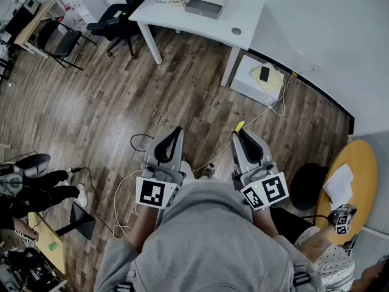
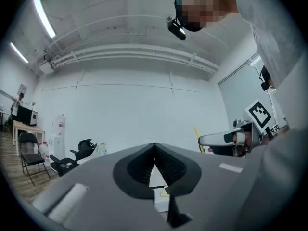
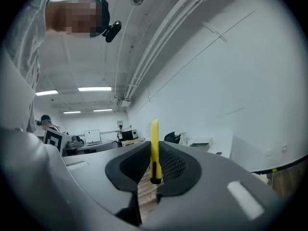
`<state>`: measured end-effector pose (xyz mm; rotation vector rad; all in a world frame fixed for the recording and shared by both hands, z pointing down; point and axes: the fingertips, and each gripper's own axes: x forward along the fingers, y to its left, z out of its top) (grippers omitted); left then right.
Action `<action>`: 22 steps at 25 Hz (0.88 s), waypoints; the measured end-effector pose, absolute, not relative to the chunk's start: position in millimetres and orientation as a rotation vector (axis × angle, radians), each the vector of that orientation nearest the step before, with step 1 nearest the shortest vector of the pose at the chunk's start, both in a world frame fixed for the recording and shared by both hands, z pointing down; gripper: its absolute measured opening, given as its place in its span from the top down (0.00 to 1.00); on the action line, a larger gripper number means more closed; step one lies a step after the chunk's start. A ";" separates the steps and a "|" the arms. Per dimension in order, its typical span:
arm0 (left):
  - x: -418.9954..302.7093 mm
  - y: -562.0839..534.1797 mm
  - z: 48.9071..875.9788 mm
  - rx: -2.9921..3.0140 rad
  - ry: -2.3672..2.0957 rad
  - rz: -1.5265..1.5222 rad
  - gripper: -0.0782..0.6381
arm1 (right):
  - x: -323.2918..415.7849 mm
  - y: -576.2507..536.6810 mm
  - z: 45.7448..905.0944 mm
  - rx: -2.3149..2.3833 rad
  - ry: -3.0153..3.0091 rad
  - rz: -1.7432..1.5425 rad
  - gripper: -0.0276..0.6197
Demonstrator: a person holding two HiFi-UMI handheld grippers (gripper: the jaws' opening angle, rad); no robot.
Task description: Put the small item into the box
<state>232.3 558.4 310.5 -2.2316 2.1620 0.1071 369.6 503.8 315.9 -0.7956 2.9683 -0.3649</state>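
Right gripper (image 1: 240,131) jaws clench a thin yellow plastic stick (image 3: 154,148). Left gripper (image 1: 177,130) jaws are pressed together, empty. Keep the squeeze steady; can't tell which box yet.

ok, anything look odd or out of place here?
Nothing spilled or broken. The right gripper clamps a yellow stick with only floor beneath, and loose cables trail across it.
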 end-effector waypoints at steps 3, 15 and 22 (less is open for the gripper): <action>227.7 561.2 311.7 -2.244 2.169 0.120 0.89 | 363.1 508.4 311.0 -0.780 2.968 -0.341 0.85; 240.6 566.7 318.8 -2.250 2.156 0.110 0.89 | 367.1 514.1 319.9 -0.761 2.981 -0.347 0.85; 247.5 563.4 316.8 -2.253 2.150 0.111 0.89 | 372.9 517.2 318.8 -0.746 2.990 -0.325 0.85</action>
